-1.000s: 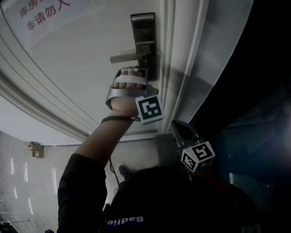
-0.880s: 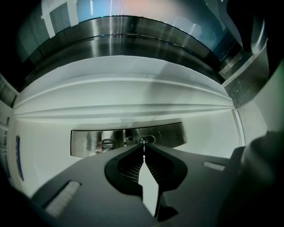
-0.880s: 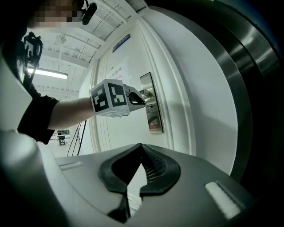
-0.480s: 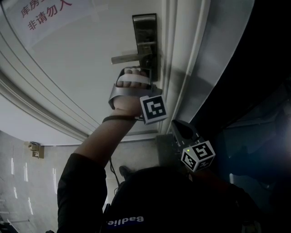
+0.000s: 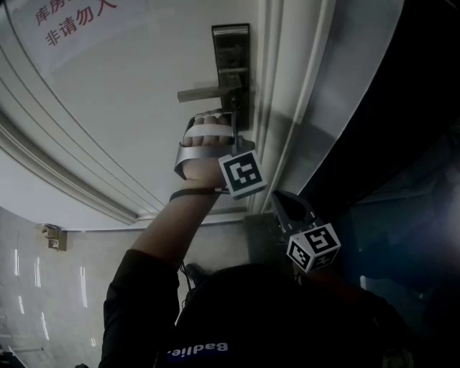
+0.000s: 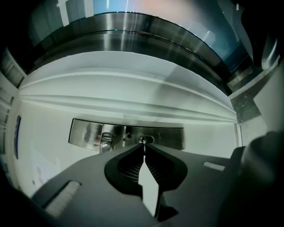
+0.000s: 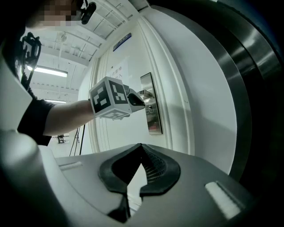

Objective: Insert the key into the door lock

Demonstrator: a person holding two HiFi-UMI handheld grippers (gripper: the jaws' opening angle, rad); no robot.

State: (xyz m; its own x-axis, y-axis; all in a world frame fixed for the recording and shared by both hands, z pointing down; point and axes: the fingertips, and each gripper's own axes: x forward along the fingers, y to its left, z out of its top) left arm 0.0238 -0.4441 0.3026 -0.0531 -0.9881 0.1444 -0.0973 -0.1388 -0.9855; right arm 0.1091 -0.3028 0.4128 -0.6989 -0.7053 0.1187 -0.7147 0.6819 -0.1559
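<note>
Head view, left of frame: white door (image 5: 129, 108) with a red-lettered notice (image 5: 68, 21) at upper left. A lever handle (image 5: 205, 93) projects leftward from the steel lock plate (image 5: 231, 65). The left gripper (image 6: 143, 150) is up against the plate, just below the lever in the picture. Its jaws are nearly closed and pinch a thin key (image 6: 143, 144) edge-on. The key tip sits at the keyhole (image 6: 145, 139); cannot tell how deep the blade has gone, if at all. Judgement: insertion step in hand, alignment done or nearly so. Next move calls for a straight push along the blade's axis, blade square to the slot and grip firm, so the key does not slide back between the pads. The right gripper (image 7: 141, 146), lower right in the head view, hangs well apart from the lock, jaws together on nothing. Only the left gripper view shows key and keyhole; in the head view the hand (image 5: 205, 144) hides both. The right gripper view gives a side look at the left gripper's marker cube (image 7: 109, 103) near the plate.
</note>
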